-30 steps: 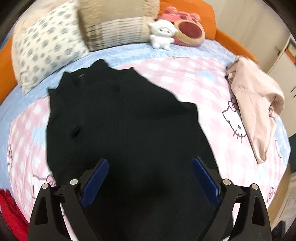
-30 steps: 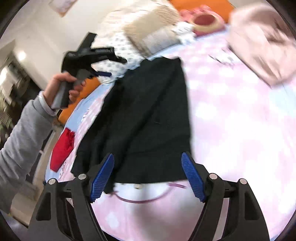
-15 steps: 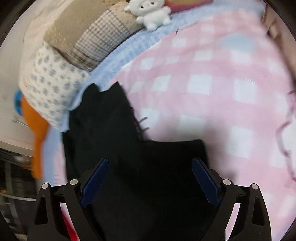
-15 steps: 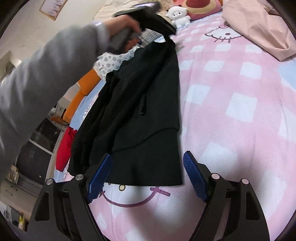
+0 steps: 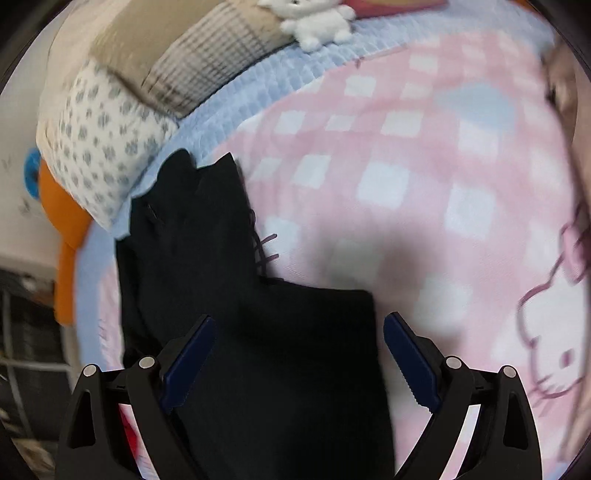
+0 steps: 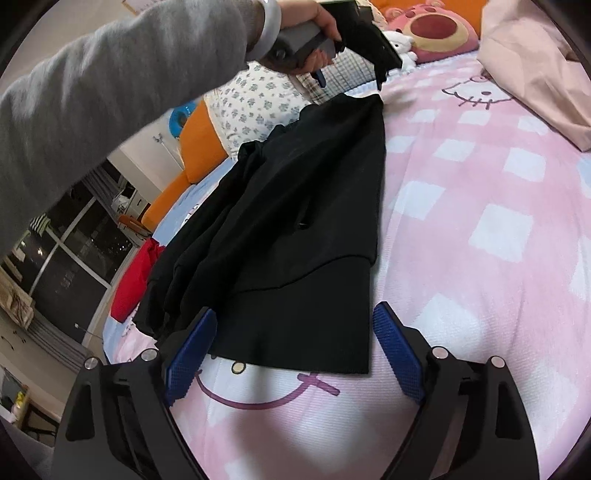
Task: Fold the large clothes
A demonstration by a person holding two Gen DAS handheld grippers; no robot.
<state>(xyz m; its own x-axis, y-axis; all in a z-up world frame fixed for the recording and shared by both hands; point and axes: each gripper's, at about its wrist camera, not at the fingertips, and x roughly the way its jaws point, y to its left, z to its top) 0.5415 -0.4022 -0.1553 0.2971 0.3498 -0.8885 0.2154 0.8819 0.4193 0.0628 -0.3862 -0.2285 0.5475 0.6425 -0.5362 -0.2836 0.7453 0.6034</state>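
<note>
I have the black garment (image 6: 295,229) lying on the bed (image 6: 480,229), already doubled lengthwise into a long strip, with one straight folded edge running along its right side in the right wrist view. I take it to be lying that way so the next fold can go across its length, bringing one end toward the other.

My right claw (image 6: 293,349) sits low over the near hem. Its jaws have just been opening and now stand wide; the hem lies between the blue pads, but they do not press on it, so nothing is held. I judge this to be a release, the cloth left flat where I want it.

My left claw (image 5: 299,363) is at the far end of the strip, tipped steeply down. In its own view the jaws are wide apart with the dark fabric beneath and between them, not pinched. From the right wrist view I see the hand (image 6: 317,33) and grey sleeve (image 6: 122,85) reaching across, the tips just above the far corner near the pillow (image 6: 255,107). That placement looks like preparation for gripping the top edge.

The pink garment (image 6: 535,62) lies well apart, at the bed's far side.
</note>
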